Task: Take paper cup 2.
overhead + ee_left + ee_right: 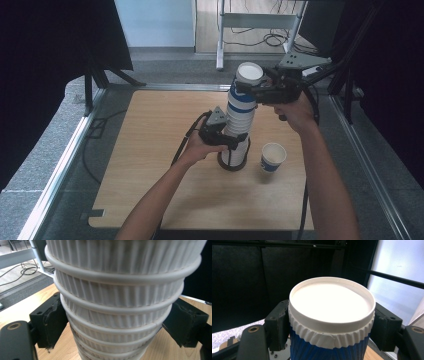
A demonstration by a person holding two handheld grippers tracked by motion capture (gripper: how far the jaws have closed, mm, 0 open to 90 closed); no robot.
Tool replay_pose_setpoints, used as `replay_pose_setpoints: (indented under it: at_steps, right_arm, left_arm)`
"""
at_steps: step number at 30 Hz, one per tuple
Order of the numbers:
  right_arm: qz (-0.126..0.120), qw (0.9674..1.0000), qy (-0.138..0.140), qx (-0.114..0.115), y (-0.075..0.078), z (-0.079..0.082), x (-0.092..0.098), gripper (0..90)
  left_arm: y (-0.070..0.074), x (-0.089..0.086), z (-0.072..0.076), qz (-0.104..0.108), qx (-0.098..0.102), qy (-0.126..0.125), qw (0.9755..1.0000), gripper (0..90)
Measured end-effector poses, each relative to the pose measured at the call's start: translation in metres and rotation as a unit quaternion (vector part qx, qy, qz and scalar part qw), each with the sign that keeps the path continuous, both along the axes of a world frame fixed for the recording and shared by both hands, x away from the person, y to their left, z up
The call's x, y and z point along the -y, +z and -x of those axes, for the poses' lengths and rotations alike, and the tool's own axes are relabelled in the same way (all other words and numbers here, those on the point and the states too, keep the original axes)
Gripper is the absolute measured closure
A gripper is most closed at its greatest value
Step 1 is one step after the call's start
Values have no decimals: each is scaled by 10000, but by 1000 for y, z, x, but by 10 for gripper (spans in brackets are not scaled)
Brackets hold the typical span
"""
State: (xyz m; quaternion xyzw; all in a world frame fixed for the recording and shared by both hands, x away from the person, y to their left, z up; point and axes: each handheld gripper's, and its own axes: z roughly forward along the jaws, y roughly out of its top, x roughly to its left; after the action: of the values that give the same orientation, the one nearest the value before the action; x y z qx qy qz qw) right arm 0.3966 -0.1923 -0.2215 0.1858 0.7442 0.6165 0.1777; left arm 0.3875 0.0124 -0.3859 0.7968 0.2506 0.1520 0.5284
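Your light wooden table (150,165) carries a tall stack of upturned white-and-blue ribbed paper cups (240,112), standing right of centre. Your left gripper (227,140) clamps the stack low down, both pads against its ribbed sides. Your right gripper (248,89) pinches the topmost cup (329,315). A single white-and-blue paper cup (273,157) stands upright just beside the stack.

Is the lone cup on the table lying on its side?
No, the single cup stands upright, mouth up, on the table right of the stack.
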Motion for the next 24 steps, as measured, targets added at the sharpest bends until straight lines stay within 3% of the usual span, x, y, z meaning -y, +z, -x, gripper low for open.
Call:
replay_pose_setpoints:
  at_steps: [4,14,24]
  right_arm:
    - [-40,10000,-2,56,7,4,2,277]
    - [-489,9982,45,345,27,23,26,278]
    - [-527,9975,82,459,20,44,44,278]
  left_arm:
    - [0,0,0,10,-25,0,10000,128]
    - [0,-2,0,-25,-18,-10,10000,128]
    - [0,-1,1,-31,8,3,10000,128]
